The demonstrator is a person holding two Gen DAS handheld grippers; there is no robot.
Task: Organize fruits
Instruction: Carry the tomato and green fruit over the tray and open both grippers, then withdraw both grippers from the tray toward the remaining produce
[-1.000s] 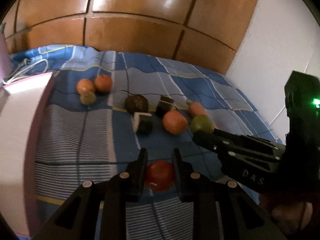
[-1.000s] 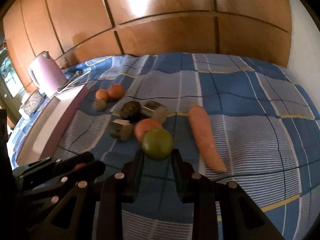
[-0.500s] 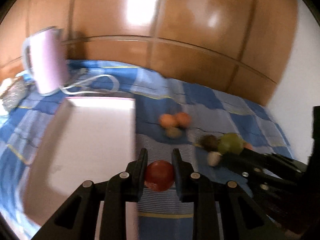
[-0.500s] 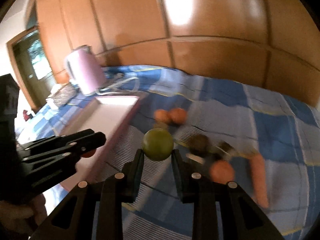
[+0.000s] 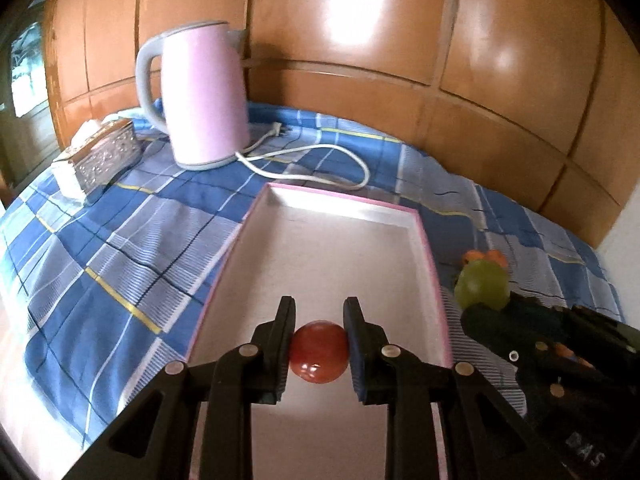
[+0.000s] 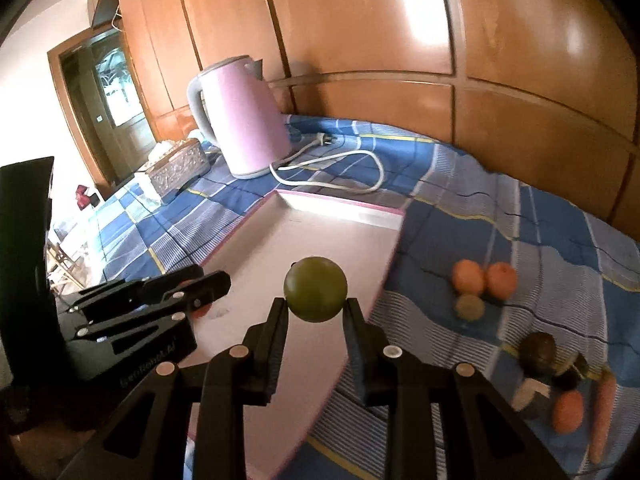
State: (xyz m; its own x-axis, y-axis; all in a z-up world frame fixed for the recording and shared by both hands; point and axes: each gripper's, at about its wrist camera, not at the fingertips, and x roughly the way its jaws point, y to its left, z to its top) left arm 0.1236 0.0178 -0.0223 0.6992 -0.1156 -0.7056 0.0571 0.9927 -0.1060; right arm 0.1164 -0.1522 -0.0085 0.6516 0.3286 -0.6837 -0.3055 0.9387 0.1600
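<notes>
One red tomato (image 5: 319,351) is gripped by the left claw (image 5: 319,338) over the pink tray (image 5: 424,240); one green fruit (image 6: 315,294) is gripped by the right claw (image 6: 315,316) there; two oranges (image 6: 484,278) lie beside the tray.

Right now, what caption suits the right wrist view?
Right gripper carries a green fruit over the pink tray.

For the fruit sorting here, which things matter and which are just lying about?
Part of the job: red fruit in left gripper; green fruit in right gripper; pink tray; loose fruit on the cloth.

Lying about: kettle, cord, silver box.
</notes>
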